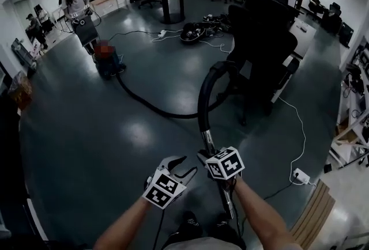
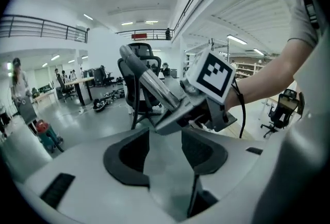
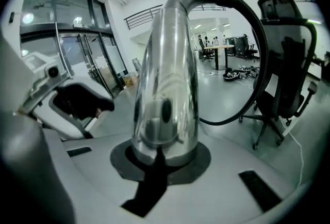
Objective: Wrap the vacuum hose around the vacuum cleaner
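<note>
Right claw (image 1: 207, 156) is clenched on the stiff, slippery metal wand (image 3: 167, 78); left claw (image 1: 185, 165) is released, empty. The limp black hose (image 1: 155, 108) is trailed over the floor to the vacuum cleaner (image 1: 109, 67) at ten o'clock; its ribbed length is judged the better hold.

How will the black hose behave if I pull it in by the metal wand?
Likely floppy: the hose sags along the floor and arches up to the wand. The polished wand looks stiff but may slip in the right gripper jaws. Dragging could tug the vacuum cleaner along.
</note>
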